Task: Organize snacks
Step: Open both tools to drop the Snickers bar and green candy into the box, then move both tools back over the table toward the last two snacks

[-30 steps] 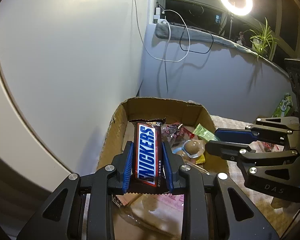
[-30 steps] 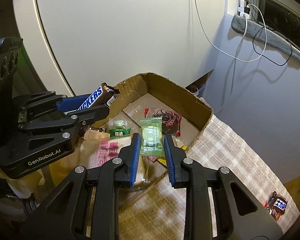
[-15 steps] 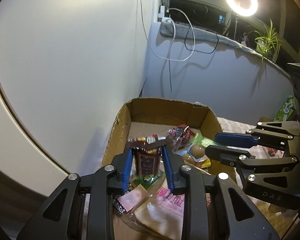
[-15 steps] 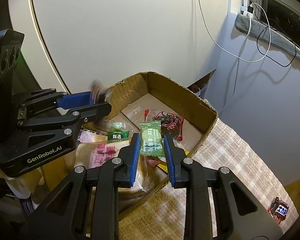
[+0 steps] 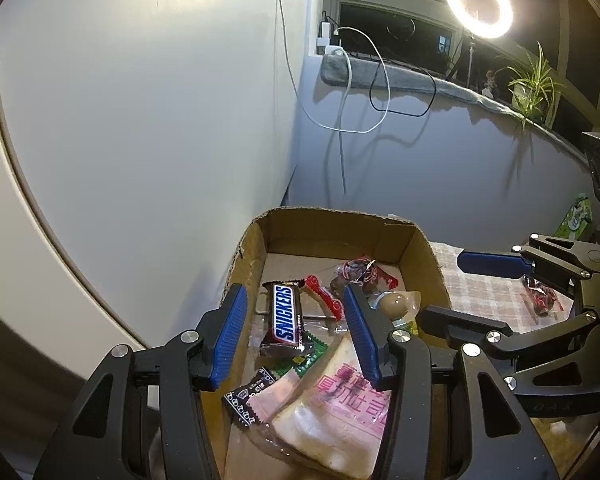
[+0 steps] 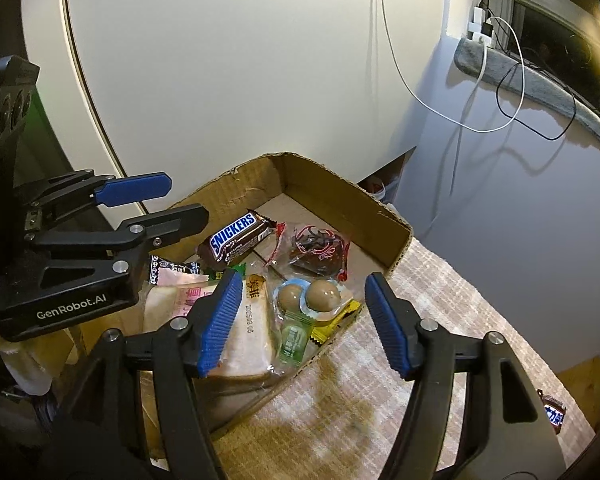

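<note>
An open cardboard box (image 5: 422, 240) (image 6: 384, 216) holds several snacks. A Snickers bar (image 5: 286, 320) (image 6: 236, 236) lies loose inside it, beside a dark red-wrapped snack (image 6: 320, 250), a pack of two brown eggs (image 6: 314, 296), a green candy packet (image 6: 294, 338) and a bagged bread slice (image 5: 340, 412) (image 6: 244, 328). My left gripper (image 5: 296, 336) (image 6: 160, 200) is open and empty above the Snickers. My right gripper (image 6: 300, 324) (image 5: 460, 284) is open and empty over the box's near-right edge, above the green packet.
A checked cloth (image 6: 440, 320) covers the table right of the box. A small wrapped snack (image 6: 552, 414) lies at its far right and a red-wrapped one (image 5: 542, 298) lies behind the right gripper. White walls stand close behind the box. Cables (image 5: 364, 92) hang from a sill.
The left gripper opened and dropped the Snickers bar into the box. The right gripper opened and let the green candy packet fall into the box.
</note>
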Action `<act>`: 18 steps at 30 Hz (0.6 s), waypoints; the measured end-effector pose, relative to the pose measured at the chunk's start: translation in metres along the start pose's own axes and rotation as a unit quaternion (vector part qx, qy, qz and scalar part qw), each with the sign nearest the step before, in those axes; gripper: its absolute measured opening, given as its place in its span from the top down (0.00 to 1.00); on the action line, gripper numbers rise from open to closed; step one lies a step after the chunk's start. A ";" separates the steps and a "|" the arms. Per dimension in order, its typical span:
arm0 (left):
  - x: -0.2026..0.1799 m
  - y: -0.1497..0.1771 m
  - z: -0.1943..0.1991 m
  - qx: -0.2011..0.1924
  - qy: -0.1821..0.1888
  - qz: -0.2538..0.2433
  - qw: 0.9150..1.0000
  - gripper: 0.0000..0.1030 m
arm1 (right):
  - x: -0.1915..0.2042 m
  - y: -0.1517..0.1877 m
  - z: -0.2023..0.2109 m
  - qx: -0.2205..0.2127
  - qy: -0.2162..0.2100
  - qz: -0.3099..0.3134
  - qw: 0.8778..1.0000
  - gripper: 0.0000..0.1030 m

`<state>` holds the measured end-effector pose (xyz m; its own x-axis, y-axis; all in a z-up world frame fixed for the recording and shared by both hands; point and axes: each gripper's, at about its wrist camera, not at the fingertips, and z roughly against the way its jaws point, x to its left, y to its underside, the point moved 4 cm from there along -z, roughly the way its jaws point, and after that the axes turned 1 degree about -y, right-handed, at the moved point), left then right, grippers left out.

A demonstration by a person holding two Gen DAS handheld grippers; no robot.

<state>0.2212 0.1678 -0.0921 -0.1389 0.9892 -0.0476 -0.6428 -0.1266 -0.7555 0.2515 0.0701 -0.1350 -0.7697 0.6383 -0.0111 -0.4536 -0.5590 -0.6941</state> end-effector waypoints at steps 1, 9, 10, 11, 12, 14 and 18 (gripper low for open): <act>0.000 0.000 0.001 -0.001 0.000 0.000 1.000 0.44 | 0.000 0.000 0.001 0.000 0.002 0.000 1.000 0.35; -0.004 -0.001 0.015 -0.014 0.000 -0.001 1.000 0.39 | 0.001 0.004 0.013 -0.003 0.013 0.000 1.000 0.35; -0.005 -0.001 0.017 -0.015 0.001 -0.002 1.000 0.39 | 0.001 0.005 0.016 -0.004 0.015 -0.001 1.000 0.34; -0.006 -0.001 0.018 -0.016 0.002 -0.002 1.000 0.39 | 0.001 0.006 0.017 -0.004 0.016 -0.002 1.000 0.29; -0.007 -0.001 0.021 -0.017 0.002 -0.002 1.000 0.37 | 0.001 0.006 0.020 -0.007 0.017 -0.003 1.000 0.19; -0.009 -0.001 0.025 -0.020 0.004 -0.004 1.000 0.36 | 0.002 0.008 0.027 -0.015 0.022 -0.001 1.000 0.16; -0.014 0.000 0.033 -0.025 0.006 -0.007 1.000 0.35 | 0.004 0.011 0.038 -0.021 0.024 -0.002 1.000 0.16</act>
<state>0.1984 0.1511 -0.0698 -0.1211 0.9916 -0.0448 -0.6060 -0.1096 -0.7879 0.2263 0.0459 -0.1153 -0.7455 0.6652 -0.0424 -0.4365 -0.5353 -0.7231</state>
